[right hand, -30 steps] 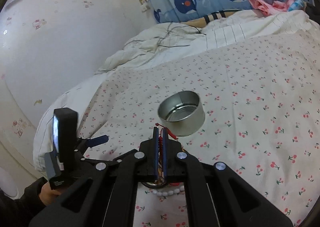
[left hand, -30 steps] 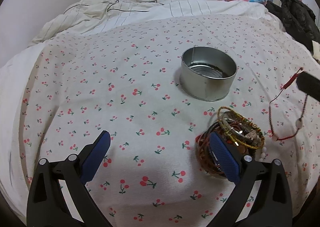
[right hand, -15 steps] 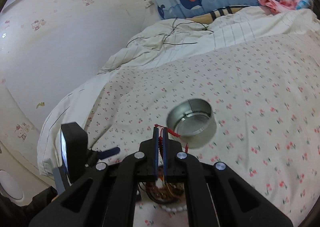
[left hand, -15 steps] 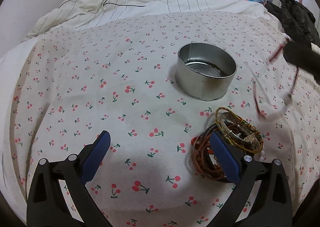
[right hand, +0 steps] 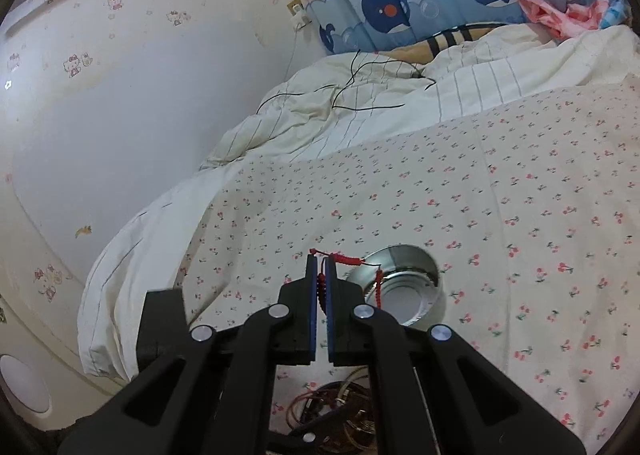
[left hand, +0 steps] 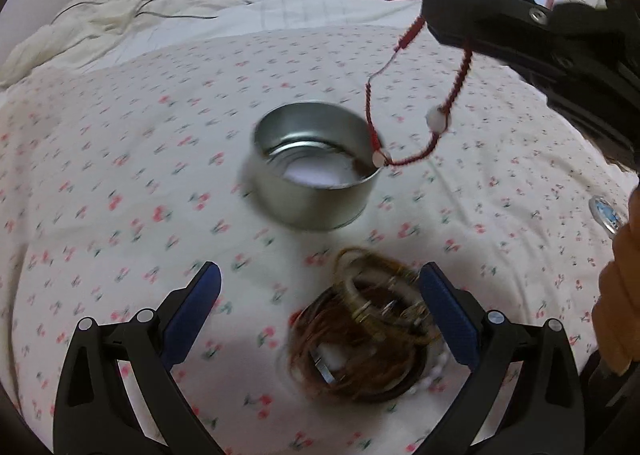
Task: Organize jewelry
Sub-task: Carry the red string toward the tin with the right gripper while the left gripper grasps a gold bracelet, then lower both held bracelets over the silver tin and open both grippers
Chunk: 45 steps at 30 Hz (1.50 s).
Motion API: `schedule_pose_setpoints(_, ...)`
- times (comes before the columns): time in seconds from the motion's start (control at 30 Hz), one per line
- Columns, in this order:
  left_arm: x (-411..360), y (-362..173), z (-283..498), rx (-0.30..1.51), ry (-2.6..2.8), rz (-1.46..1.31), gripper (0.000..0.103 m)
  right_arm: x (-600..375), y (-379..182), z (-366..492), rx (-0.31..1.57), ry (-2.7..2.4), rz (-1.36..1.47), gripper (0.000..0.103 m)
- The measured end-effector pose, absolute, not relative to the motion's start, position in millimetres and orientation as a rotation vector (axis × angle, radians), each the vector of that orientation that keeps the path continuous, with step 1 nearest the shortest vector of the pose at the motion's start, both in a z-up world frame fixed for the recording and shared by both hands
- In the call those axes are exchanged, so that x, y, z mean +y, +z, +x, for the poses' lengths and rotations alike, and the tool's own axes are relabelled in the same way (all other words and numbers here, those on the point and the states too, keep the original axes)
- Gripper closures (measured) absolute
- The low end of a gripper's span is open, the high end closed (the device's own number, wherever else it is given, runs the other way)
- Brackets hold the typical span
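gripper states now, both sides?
Left gripper: open, empty, above the bangle pile.
Right gripper: shut on the red cord bracelet, dangling it over the tin.

Red cord bracelet [left hand: 440, 123] with white beads dangling over round metal tin [left hand: 312, 175] — bangle pile [left hand: 360, 339] heaped just beside.

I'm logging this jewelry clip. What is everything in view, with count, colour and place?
metal tin: one, silver, open, on the bedspread
red cord bracelet: one, red with pale beads, dangling over the tin
bracelet pile: several, brown and gold, near side of the tin
bedspread: one, white with cherries
curtain: one, blue with whales
left tool: open, above the pile
right tool: shut on the cord
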State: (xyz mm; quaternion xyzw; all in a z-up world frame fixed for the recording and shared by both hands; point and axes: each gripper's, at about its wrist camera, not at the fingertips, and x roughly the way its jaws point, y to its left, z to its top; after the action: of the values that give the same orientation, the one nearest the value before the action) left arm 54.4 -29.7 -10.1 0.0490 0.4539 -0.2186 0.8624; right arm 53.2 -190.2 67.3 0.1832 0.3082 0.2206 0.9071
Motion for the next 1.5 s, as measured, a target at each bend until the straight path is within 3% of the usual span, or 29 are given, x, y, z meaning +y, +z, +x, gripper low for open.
schedule_pose_setpoints(0.1,-39,-15,60,0.972,-0.480,0.099,0.008,-202,69,47,0.632,0.442,0.382,0.099)
schedule_pose_setpoints(0.13,-41,-18,62,0.981,-0.486,0.095,0.012,-206,70,46,0.630,0.437,0.384,0.099)
schedule_pose_setpoints(0.2,-46,-27,67,1.029,-0.489,0.090,0.027,-215,71,42,0.624,0.423,0.390,0.099)
schedule_pose_setpoints(0.27,-49,-32,70,1.068,-0.500,0.077,0.062,-221,71,39,0.620,0.414,0.397,0.099)
schedule_pose_setpoints(0.3,-48,-36,72,1.092,-0.516,0.039,0.063,-224,71,38,0.619,0.411,0.398,0.099)
schedule_pose_setpoints(0.4,-42,-33,77,1.083,-0.509,-0.002,0.085,-227,72,35,0.615,0.406,0.389,0.099)
schedule_pose_setpoints(0.53,-36,-28,81,1.083,-0.533,-0.047,0.088,-228,72,35,0.614,0.406,0.388,0.099)
schedule_pose_setpoints(0.57,-36,-28,81,1.082,-0.535,-0.048,0.095,-227,72,35,0.614,0.407,0.387,0.099)
schedule_pose_setpoints(0.7,-32,-26,81,1.072,-0.549,-0.098,0.100,-226,71,36,0.614,0.408,0.380,0.099)
schedule_pose_setpoints(1.07,-14,-9,80,1.042,-0.612,-0.192,0.101,-225,70,39,0.617,0.407,0.373,0.099)
schedule_pose_setpoints(1.2,-20,-8,77,1.028,-0.522,-0.018,0.101,-224,70,39,0.616,0.407,0.366,0.099)
schedule_pose_setpoints(1.5,8,32,66,1.003,-0.772,-0.270,0.101,-228,76,33,0.599,0.410,0.377,0.099)
